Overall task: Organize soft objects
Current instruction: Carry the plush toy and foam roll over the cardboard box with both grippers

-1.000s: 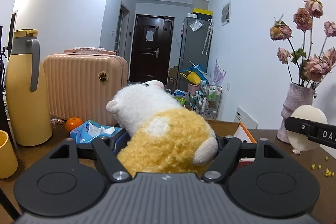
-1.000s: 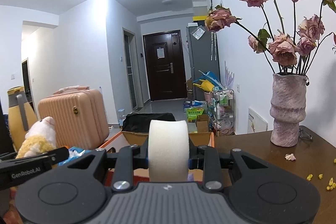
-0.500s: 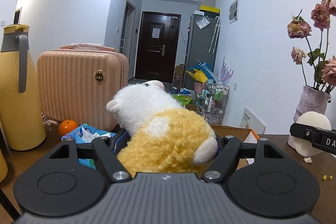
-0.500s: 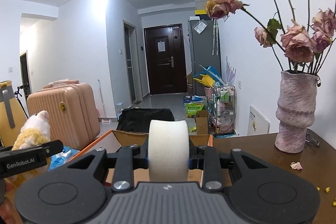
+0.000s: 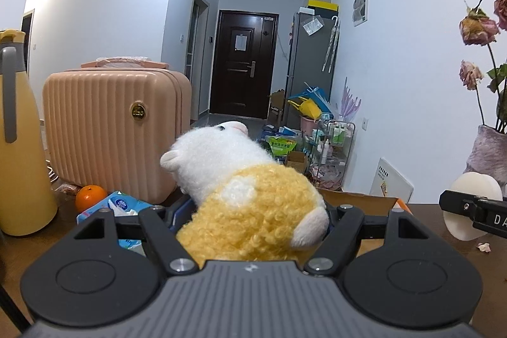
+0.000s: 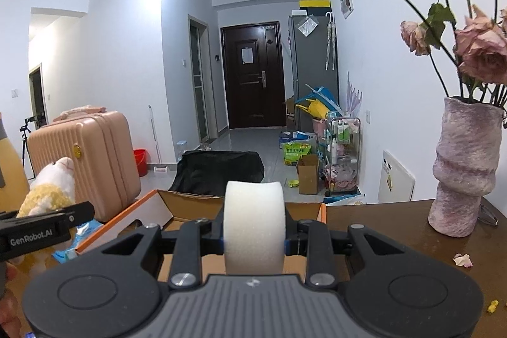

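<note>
While a pink suitcase [image 5: 111, 132] stands behind, the left gripper [image 5: 253, 211], marked "GenRobot.AI", clamps a yellow-and-white plush toy [image 5: 250, 205]; the right gripper [image 6: 253, 239], lettered "DA", perhaps cut off, squeezes a white foam roll [image 6: 253, 224] above the cardboard box [image 6: 177, 211].

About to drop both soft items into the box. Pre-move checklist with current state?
1. Left gripper clamped on yellow-and-white plush toy: ok.
2. Right gripper clamped on white foam puck: ok.
3. Open cardboard box with orange rim ahead of right gripper: ok.
4. Box interior free: cannot tell, mostly hidden.
5. Textured pink vase of dried roses clear of right gripper: ok.
6. Blue tissue pack outside box: ok.
</note>
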A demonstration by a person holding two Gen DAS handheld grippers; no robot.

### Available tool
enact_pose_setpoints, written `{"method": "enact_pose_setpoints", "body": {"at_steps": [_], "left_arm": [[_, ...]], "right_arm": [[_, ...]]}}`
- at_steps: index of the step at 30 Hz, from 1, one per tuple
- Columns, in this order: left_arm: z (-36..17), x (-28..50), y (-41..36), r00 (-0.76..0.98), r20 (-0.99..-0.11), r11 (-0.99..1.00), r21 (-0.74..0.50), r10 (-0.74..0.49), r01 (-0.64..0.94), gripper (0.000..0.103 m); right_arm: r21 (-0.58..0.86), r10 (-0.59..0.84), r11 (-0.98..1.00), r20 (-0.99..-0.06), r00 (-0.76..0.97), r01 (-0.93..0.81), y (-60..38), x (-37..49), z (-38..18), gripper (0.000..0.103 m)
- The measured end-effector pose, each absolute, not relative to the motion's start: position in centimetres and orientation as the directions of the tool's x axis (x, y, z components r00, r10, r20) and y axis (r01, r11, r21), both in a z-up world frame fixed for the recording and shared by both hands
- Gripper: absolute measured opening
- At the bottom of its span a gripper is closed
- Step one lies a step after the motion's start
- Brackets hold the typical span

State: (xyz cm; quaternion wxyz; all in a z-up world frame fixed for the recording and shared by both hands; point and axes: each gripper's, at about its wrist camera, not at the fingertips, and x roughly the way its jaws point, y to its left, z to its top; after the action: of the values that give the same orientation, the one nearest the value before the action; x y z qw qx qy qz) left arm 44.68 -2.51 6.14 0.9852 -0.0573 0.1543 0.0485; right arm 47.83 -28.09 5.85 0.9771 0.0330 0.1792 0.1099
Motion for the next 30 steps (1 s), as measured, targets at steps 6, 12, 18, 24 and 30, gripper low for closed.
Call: {"method": "enact_pose_setpoints", "body": {"at_steps": [6,12,18,24,30], "left_arm": [[5.5,46.3,-3.2,0.943,-0.321,0.990,-0.079,0.084,-0.115,0.075],[5.1,47.6,-3.6,0.941,-0.326,0.991,-0.066,0.093,-0.120,0.075],[4.6,48.6,-4.1,0.932,-0.344,0.989,-0.048,0.117,-0.142,0.075],[4.0,49.9,-4.6,0.923,-0.359,0.986,-0.031,0.140,-0.161,0.075],[3.2,50.9,-5.4,0.914,-0.373,0.985,-0.003,0.157,-0.170,0.075]], "right_arm": [[0.091,0.225,0.974,-0.371,0.901,-0.206,-27.5,49.6,5.2,0.029],[0.067,0.218,0.976,-0.404,0.888,-0.209,-26.8,51.3,4.4,0.029],[0.030,0.196,0.978,-0.441,0.876,-0.204,-25.8,52.8,3.3,0.029],[-0.011,0.180,0.978,-0.470,0.864,-0.210,-24.4,53.8,2.0,0.029],[-0.048,0.156,0.977,-0.491,0.857,-0.206,-23.2,54.6,0.8,0.029]]}}
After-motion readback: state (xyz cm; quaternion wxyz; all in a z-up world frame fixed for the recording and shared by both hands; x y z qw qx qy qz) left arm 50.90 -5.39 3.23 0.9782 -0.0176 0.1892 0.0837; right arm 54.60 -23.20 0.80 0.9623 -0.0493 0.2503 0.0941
